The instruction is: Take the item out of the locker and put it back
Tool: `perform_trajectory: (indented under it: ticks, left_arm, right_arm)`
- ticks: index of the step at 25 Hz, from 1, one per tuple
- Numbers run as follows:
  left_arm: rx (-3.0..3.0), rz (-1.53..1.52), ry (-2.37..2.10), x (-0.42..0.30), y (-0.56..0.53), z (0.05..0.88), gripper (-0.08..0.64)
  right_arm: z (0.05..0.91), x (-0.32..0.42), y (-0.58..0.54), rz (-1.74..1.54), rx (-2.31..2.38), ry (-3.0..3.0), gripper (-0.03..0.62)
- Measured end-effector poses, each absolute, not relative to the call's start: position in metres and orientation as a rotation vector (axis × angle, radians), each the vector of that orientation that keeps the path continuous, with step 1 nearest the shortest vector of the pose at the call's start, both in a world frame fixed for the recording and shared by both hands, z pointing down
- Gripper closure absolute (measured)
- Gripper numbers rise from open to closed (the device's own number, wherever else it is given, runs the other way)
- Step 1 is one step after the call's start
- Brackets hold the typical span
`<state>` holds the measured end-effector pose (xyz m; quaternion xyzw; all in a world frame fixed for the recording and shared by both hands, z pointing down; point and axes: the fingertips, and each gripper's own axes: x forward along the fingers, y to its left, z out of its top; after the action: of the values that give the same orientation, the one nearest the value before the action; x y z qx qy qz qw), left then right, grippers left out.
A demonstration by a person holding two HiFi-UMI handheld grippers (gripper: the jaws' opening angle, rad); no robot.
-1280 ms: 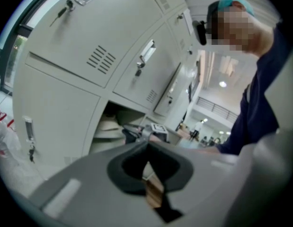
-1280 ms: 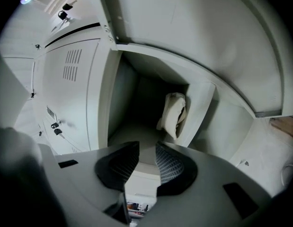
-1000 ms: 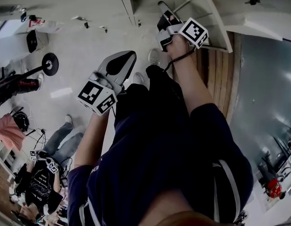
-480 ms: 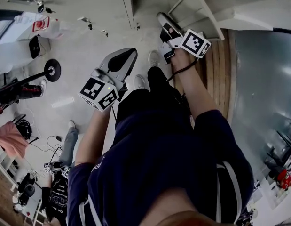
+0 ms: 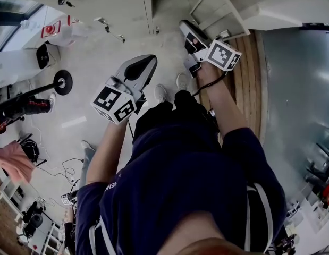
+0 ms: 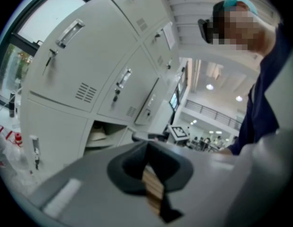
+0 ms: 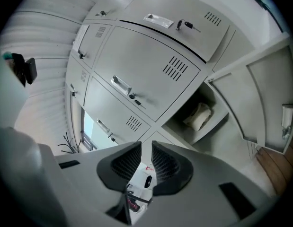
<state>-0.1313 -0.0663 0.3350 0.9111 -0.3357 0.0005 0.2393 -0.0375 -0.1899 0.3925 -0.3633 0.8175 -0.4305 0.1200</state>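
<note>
locker bank (image 7: pixel 151 74) with one open locker (image 7: pixel 221 96), pale bundle (image 7: pixel 198 116) sitting on its shelf, so it's either waiting to come out or already back home. both grippers just came up a bit. right gripper (image 7: pixel 146 145) jaws just narrowed to an empty slit, left gripper (image 6: pixel 147 144) pinched together, empty.

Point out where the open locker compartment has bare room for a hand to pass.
The open compartment is free above the pale bundle and along the shelf's front strip, bordered by the open door. The bundle crowds the shelf's back. Neighbouring lockers are shut.
</note>
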Motion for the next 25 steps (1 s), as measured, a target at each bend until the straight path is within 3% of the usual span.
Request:
perform_trajectory:
  ticks: [25]
  left_arm:
    - [2.497, -0.061, -1.01, -0.053, -0.032, 0.306, 0.557]
  right_arm:
    - [0.323, 0.016, -0.087, -0.927, -0.918, 2.874, 0.557]
